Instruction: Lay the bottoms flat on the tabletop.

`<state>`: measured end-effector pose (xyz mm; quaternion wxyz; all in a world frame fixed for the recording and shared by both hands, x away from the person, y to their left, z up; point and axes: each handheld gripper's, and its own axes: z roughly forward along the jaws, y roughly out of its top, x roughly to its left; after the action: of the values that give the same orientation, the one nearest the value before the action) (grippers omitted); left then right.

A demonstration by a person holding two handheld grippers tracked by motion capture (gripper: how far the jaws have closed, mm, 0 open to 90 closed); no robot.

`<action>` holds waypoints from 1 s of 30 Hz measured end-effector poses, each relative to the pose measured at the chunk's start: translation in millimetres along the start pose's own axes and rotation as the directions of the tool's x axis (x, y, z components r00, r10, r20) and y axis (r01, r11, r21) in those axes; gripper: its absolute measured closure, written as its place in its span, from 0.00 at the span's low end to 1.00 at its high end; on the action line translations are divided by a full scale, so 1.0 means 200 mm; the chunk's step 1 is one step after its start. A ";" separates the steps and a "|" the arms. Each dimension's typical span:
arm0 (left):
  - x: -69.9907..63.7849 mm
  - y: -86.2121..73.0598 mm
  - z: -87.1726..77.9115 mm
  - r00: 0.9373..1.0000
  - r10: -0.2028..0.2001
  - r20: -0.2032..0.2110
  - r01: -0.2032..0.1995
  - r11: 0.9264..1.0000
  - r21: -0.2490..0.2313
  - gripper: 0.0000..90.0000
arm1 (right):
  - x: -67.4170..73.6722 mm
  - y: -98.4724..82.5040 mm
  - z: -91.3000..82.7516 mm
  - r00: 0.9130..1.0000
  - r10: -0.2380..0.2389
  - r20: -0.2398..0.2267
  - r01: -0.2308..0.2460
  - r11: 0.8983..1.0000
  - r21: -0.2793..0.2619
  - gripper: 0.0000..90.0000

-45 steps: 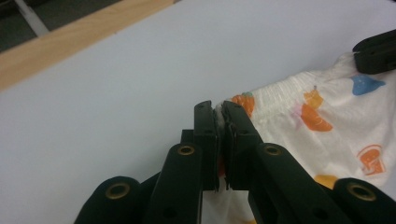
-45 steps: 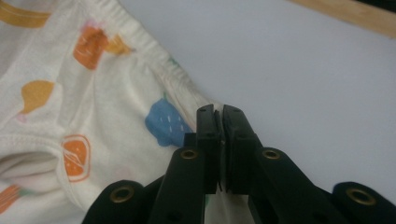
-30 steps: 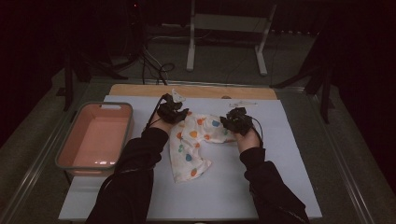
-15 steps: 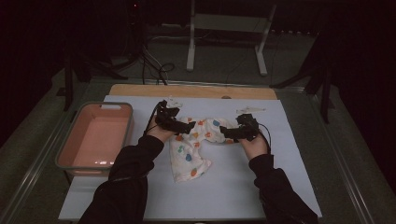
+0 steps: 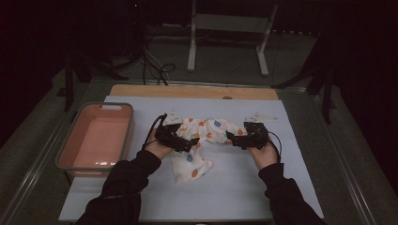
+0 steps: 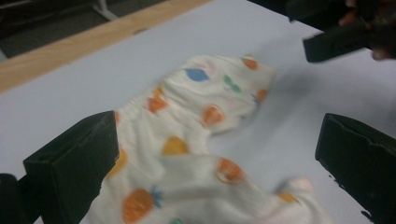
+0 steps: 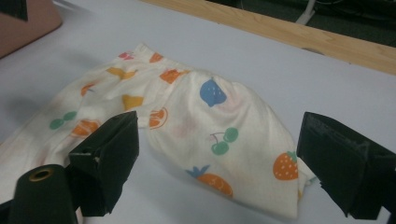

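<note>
A small white garment (image 5: 202, 136) printed with coloured fruit lies spread on the pale mat (image 5: 234, 187), one leg trailing toward the near side. My left gripper (image 5: 191, 143) is at its left end, pointing right. Its jaws have just been opening and stand wide apart over the cloth (image 6: 187, 135) without pressing it. My right gripper (image 5: 233, 138) is at the garment's right end, pointing left. Its jaws opened wide and have just been closing a little, with the fabric (image 7: 210, 116) lying loose beneath and between them. The left gripper (image 6: 217, 140) and right gripper (image 7: 217, 126) hold nothing.
A pink basin (image 5: 70, 145) stands on the table's left side. A wooden strip (image 5: 192, 91) runs along the mat's far edge. Beyond it are a white metal stand (image 5: 225, 42) and cables (image 5: 155, 70) on the dark floor. The right gripper's jaw (image 6: 336, 39) shows across the cloth.
Both grippers have drawn back toward the person from the garment's far edge and their jaws stand wider. The garment has dropped flat and lies more spread across the mat.
</note>
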<state>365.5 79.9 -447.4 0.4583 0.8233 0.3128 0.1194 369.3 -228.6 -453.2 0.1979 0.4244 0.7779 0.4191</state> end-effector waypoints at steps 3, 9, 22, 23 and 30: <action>-0.06 -0.03 -0.05 0.999 0.023 0.040 -0.022 1.000 -0.001 0.01 | 0.00 -0.01 -0.03 1.000 -0.006 -0.006 0.006 1.000 -0.006 0.15; -0.13 -0.08 -0.12 0.996 0.034 0.084 -0.033 0.999 -0.019 0.01 | 0.03 -0.05 -0.08 0.999 -0.028 -0.017 0.027 1.000 -0.001 0.15; -0.21 -0.25 -0.24 0.985 0.064 0.158 -0.057 0.997 -0.047 0.01 | 0.04 -0.19 -0.16 0.997 -0.051 -0.065 0.049 0.998 -0.036 0.15; -0.22 -0.27 -0.24 0.985 0.062 0.161 -0.055 0.997 -0.045 0.01 | 0.04 -0.19 -0.16 0.997 -0.051 -0.065 0.049 0.998 -0.036 0.15; -0.25 -0.36 -0.24 0.982 0.065 0.177 -0.064 0.998 -0.015 0.01 | 0.06 -0.26 -0.21 0.996 -0.058 -0.073 0.057 0.998 -0.022 0.15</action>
<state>274.3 109.5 -475.5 0.4841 0.8382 0.2434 0.0620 308.6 -254.1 -472.0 0.1855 0.3841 0.7923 0.4362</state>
